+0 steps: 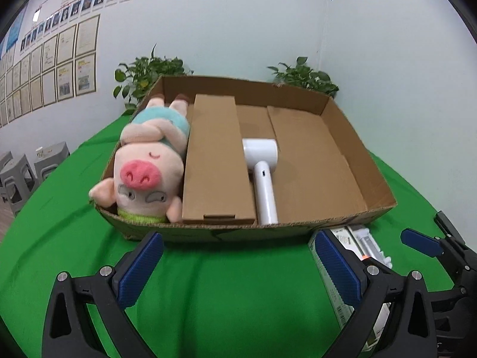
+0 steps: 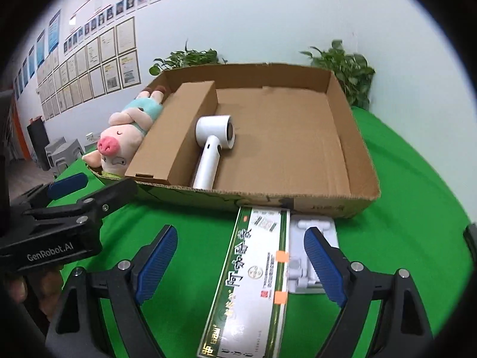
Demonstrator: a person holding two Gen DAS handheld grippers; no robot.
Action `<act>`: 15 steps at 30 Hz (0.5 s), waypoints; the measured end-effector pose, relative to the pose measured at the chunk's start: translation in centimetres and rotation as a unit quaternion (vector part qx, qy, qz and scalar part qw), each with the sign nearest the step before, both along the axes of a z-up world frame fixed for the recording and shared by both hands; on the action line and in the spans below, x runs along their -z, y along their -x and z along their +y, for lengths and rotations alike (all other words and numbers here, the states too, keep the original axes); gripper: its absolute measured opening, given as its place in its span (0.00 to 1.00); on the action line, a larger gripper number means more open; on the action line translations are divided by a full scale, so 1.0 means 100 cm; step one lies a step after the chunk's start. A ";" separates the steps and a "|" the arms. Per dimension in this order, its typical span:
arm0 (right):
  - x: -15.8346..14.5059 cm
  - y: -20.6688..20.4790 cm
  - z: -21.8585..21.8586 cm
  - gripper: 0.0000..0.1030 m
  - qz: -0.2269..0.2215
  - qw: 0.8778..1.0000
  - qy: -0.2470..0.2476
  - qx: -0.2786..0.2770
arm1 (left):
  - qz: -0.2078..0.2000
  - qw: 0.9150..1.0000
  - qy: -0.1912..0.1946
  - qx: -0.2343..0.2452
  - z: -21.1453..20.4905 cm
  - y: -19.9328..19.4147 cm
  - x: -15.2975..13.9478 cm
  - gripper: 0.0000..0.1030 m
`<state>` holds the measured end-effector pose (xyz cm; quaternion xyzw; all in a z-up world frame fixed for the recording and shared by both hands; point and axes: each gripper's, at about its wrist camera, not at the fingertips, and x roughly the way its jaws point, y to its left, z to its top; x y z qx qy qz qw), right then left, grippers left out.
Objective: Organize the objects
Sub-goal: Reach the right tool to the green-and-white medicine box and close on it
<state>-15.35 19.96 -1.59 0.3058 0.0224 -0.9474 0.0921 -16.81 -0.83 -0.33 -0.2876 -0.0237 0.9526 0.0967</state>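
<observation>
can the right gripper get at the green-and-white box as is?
Probably yes. The right gripper is open, straddling the box flat on the cloth; nothing lies on it. A white tray sits close beside it.

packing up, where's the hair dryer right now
The hair dryer lies inside the cardboard tray, just right of the long brown box, handle toward the near wall.

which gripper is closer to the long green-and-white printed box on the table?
Right. The right gripper is open with the long green-and-white printed box lying between its fingers. The left gripper is also open, over bare green cloth, with the box just outside its right finger.
</observation>
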 end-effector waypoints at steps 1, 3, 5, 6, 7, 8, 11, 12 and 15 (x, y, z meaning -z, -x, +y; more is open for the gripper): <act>0.000 0.000 0.001 0.84 -0.002 1.000 0.003 0.000 | 0.002 1.000 0.004 -0.001 0.001 0.000 -0.001 1.00; 0.004 0.000 0.002 0.84 -0.008 1.000 0.008 0.000 | 0.002 1.000 0.003 0.002 0.001 -0.001 -0.002 1.00; 0.010 -0.002 0.001 0.84 -0.017 1.000 0.006 0.001 | 0.000 1.000 0.008 0.001 0.001 -0.002 0.001 1.00; 0.013 -0.004 0.001 0.84 -0.020 1.000 0.010 0.000 | -0.003 1.000 0.014 0.000 0.000 -0.004 0.003 1.00; 0.015 -0.005 0.001 0.84 -0.021 1.000 0.011 -0.001 | -0.007 1.000 0.018 -0.001 0.000 -0.005 0.005 1.00; 0.016 -0.009 0.000 0.84 -0.016 1.000 0.013 -0.004 | -0.005 1.000 0.019 0.001 -0.001 -0.008 0.006 1.00; 0.019 -0.014 -0.001 0.84 -0.020 0.999 0.017 -0.024 | -0.008 1.000 0.030 0.003 -0.001 -0.013 0.009 1.00; 0.020 -0.017 -0.001 0.84 -0.019 0.999 0.020 -0.034 | -0.008 1.000 0.029 0.007 0.000 -0.015 0.009 1.00; 0.027 -0.027 0.003 0.84 -0.028 0.999 0.005 -0.041 | -0.010 0.999 0.022 0.030 0.004 -0.019 0.011 1.00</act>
